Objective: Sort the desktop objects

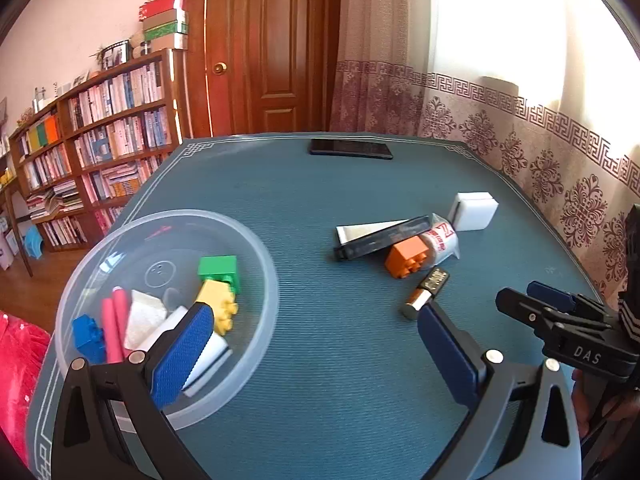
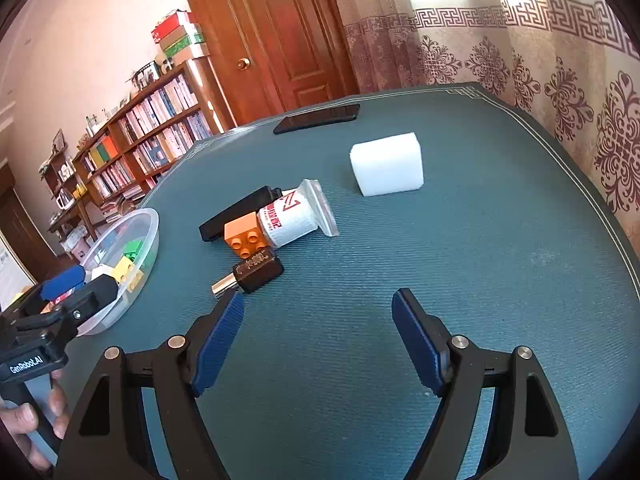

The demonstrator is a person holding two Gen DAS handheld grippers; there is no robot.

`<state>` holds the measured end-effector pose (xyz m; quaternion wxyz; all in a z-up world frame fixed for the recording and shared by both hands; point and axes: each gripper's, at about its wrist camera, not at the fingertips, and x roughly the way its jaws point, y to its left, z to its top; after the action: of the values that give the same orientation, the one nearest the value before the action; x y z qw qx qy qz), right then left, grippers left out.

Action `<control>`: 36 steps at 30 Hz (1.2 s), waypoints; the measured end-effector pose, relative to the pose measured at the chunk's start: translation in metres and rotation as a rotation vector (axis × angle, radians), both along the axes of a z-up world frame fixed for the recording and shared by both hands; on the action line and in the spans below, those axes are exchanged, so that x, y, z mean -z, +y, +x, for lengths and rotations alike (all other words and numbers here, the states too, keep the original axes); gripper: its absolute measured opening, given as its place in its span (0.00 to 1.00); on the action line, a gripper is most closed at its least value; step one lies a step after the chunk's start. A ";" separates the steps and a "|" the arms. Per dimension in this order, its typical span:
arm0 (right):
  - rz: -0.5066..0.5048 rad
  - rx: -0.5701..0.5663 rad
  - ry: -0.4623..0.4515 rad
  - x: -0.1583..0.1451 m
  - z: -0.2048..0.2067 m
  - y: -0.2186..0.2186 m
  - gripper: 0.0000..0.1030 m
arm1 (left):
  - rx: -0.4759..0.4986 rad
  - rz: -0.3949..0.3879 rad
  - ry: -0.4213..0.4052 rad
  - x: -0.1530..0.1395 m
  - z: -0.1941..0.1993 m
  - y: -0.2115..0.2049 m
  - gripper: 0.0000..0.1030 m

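My left gripper [image 1: 314,318] is open, its left finger hanging over the clear plastic bowl [image 1: 269,272]. In the bowl lie a green brick [image 1: 219,270], a yellow brick [image 1: 218,306], a blue brick [image 1: 88,336], pink sticks [image 1: 114,328] and white sponge pieces [image 1: 144,318]. My right gripper [image 2: 319,300] is open and empty, just in front of a black-capped lipstick [image 2: 252,270]. Behind the lipstick sit an orange brick [image 2: 246,238], a white tube [image 2: 294,220] and a long black case [image 2: 240,212]. A white sponge block [image 2: 387,164] stands farther back.
A black phone [image 2: 318,118] lies near the far edge of the teal table mat [image 2: 480,280]. A patterned curtain [image 2: 560,92] runs along the right side, with a bookshelf [image 1: 100,152] and a wooden door [image 1: 272,48] beyond. A hand [image 2: 36,412] holds the left gripper's handle.
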<state>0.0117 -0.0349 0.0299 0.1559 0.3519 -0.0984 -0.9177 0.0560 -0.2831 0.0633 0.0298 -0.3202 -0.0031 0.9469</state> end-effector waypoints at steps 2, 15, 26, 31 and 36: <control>-0.015 0.023 -0.010 0.001 0.000 0.011 0.77 | 0.016 -0.011 -0.006 0.003 -0.003 0.015 0.99; 0.022 0.101 0.019 -0.003 0.008 0.048 0.77 | 0.048 -0.078 0.019 0.003 0.009 0.061 0.99; 0.107 0.121 0.102 -0.011 0.025 0.039 0.77 | 0.041 -0.113 0.032 0.001 0.042 0.066 0.99; 0.103 0.129 0.106 -0.014 0.026 0.038 0.77 | 0.050 -0.090 0.005 0.002 0.038 0.065 0.99; 0.097 0.132 0.099 -0.011 0.029 0.040 0.77 | 0.041 -0.067 -0.018 0.009 0.029 0.067 0.99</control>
<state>0.0410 0.0053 0.0413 0.0822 0.3062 -0.0690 -0.9459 0.0848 -0.2156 0.0546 0.0383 -0.3297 0.0351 0.9427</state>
